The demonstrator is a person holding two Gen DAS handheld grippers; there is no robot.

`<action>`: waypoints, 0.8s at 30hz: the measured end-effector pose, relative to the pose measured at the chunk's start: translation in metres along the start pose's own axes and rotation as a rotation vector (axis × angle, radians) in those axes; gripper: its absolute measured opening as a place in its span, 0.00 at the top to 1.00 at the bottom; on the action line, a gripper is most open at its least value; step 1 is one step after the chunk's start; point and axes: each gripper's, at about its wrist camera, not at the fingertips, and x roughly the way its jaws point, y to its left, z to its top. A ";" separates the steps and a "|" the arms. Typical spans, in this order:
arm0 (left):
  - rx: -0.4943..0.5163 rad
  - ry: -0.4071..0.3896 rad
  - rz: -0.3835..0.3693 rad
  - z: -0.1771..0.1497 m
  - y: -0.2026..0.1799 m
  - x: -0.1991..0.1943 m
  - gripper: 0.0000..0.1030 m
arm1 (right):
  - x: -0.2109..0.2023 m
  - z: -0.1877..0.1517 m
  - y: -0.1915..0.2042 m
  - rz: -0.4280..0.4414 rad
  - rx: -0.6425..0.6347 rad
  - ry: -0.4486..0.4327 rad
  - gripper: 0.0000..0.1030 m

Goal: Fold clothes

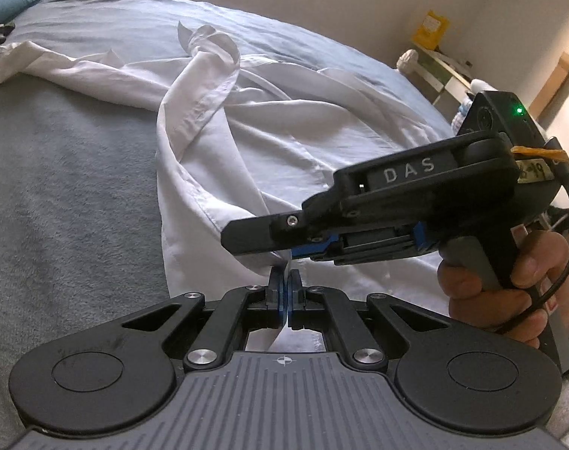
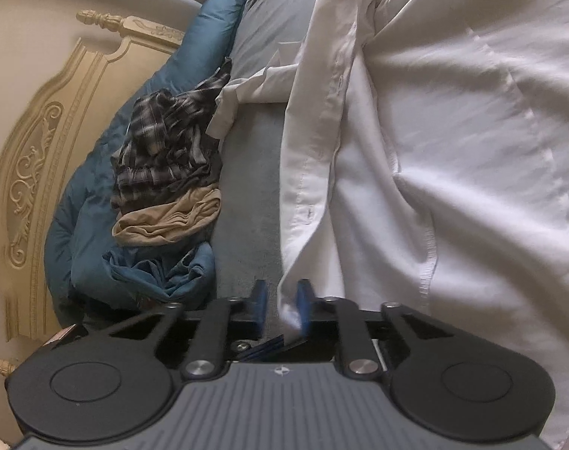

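While white shirt point(image 1: 303, 127) lies spread and rumpled across grey-blue bed cover point(image 1: 70, 195), left gripper point(image 1: 285, 281) sits fully closed, pads pinching shirt hem edge; right gripper point(image 2: 280, 303) just beside it, jaws narrowed but blurred, hem corner between pads, contact unclear; hand point(image 1: 509, 292) grips right handle; clothes pile point(image 2: 168, 172) near headboard point(image 2: 36, 157)

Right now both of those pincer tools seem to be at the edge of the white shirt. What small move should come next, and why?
Probably finish closing the right gripper on the hem. The left gripper is already shut on the white shirt, but in the right wrist view the blue fingers are apart, with cloth hanging between them. The shirt lies rumpled on the bed, so both corners likely need holding before spreading it.
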 end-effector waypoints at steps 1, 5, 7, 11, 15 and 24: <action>0.003 -0.001 -0.001 0.000 -0.001 0.001 1.00 | -0.001 0.000 -0.001 0.000 -0.001 -0.005 0.92; 0.014 0.003 -0.012 -0.002 -0.004 0.000 0.98 | -0.011 0.002 -0.006 0.000 0.003 -0.042 0.98; 0.001 0.018 -0.030 -0.002 -0.003 -0.002 0.96 | -0.018 0.005 -0.011 -0.001 0.018 -0.068 0.98; -0.064 0.050 -0.079 -0.006 0.006 -0.007 0.83 | -0.045 0.014 -0.035 -0.006 0.094 -0.145 0.98; -0.136 0.040 -0.078 -0.013 0.023 -0.017 0.79 | -0.070 0.016 -0.072 -0.015 0.208 -0.206 0.98; -0.187 0.106 -0.044 -0.026 0.041 -0.014 0.78 | -0.092 0.002 -0.106 -0.032 0.314 -0.217 0.94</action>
